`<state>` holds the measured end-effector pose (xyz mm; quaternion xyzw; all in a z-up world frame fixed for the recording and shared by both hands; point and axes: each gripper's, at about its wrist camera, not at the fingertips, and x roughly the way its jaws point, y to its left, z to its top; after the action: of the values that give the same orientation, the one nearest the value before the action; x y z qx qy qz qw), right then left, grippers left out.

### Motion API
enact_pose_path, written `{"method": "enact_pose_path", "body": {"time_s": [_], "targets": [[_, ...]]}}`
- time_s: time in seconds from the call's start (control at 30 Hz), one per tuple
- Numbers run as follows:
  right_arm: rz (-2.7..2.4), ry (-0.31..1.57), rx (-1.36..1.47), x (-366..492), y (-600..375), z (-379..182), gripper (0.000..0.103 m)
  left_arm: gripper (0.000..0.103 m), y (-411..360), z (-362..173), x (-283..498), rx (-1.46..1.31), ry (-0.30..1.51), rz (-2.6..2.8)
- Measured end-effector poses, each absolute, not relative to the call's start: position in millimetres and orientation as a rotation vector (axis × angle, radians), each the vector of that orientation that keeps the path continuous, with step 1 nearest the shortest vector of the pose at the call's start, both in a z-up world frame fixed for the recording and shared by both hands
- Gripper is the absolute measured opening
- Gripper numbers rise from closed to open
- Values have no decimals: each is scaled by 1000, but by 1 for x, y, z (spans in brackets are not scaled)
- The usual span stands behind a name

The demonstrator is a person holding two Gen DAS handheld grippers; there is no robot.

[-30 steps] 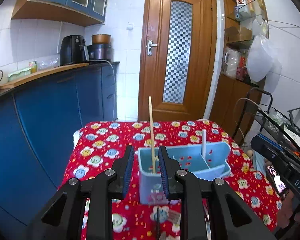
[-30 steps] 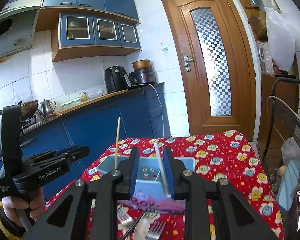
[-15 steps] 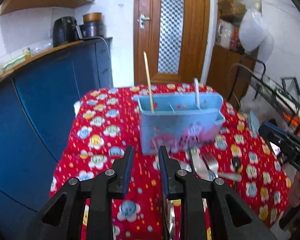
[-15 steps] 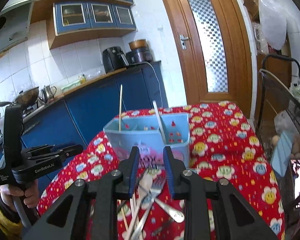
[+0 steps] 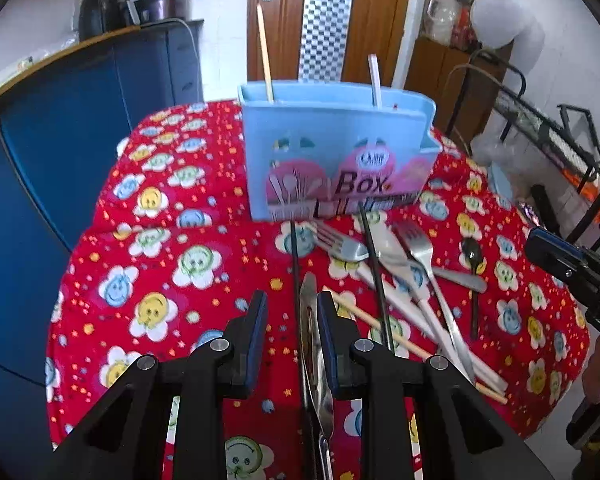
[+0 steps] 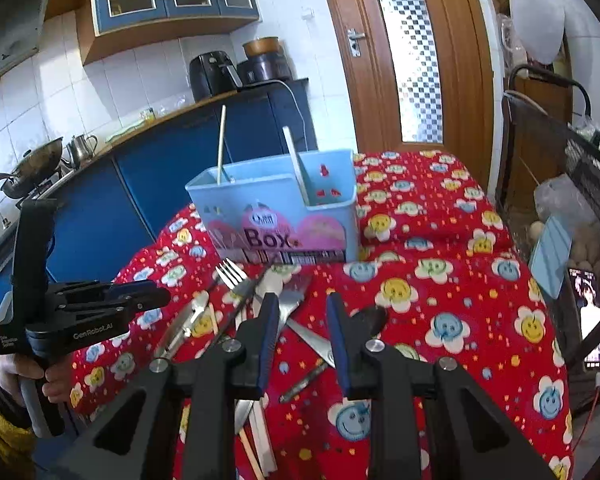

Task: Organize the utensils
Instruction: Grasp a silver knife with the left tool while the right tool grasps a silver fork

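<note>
Progress: we judge the sorting barely begun; the blue utensil box point(image 5: 336, 156) holds only a wooden chopstick point(image 5: 265, 56) at one end and a white handle point(image 5: 375, 80) near the other.
Left to do: the pile on the flowered tablecloth point(image 5: 160, 264) in front of the box, where we see forks point(image 5: 418, 244), a black chopstick point(image 5: 374, 276), a small dark spoon point(image 5: 472, 256), another wooden chopstick point(image 5: 380, 326) and a table knife point(image 5: 312, 332).
Left gripper point(image 5: 292, 304): jaws parted and empty, low over the cloth, with the knife blade lying between the fingers, untouched as far as we can tell.
Right gripper point(image 6: 302, 308): jaws parted and empty, hovering over the pile's right edge.
Left wrist view only: the whole spread of utensils and the knife under our fingers.
Right wrist view only: the box's inner compartments from above, and the hand point(image 6: 28, 376) holding the left gripper's handle; the knife shows there only partly.
</note>
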<state>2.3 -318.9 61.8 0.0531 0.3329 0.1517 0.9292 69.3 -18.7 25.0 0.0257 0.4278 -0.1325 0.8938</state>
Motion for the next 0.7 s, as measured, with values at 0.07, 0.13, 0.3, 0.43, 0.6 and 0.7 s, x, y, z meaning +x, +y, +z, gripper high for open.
{"method": "enact_pose_path", "body": {"time_s": [0.07, 0.13, 0.3, 0.43, 0.6, 0.7], "targets": [[308, 694, 113, 2, -321, 58, 27, 26, -22, 19, 70, 66, 907, -280], [307, 706, 122, 3, -323, 54, 27, 26, -24, 14, 72, 77, 923, -282], [304, 724, 134, 4, -326, 47, 27, 25, -28, 0, 76, 79, 984, -293], [302, 732, 141, 6, -329, 44, 27, 12, -29, -5, 76, 74, 995, -303], [304, 741, 148, 7, -330, 42, 27, 8, -31, 0, 72, 85, 971, -328], [310, 749, 150, 7, -330, 41, 27, 3, -27, 4, 72, 62, 961, -333]]}}
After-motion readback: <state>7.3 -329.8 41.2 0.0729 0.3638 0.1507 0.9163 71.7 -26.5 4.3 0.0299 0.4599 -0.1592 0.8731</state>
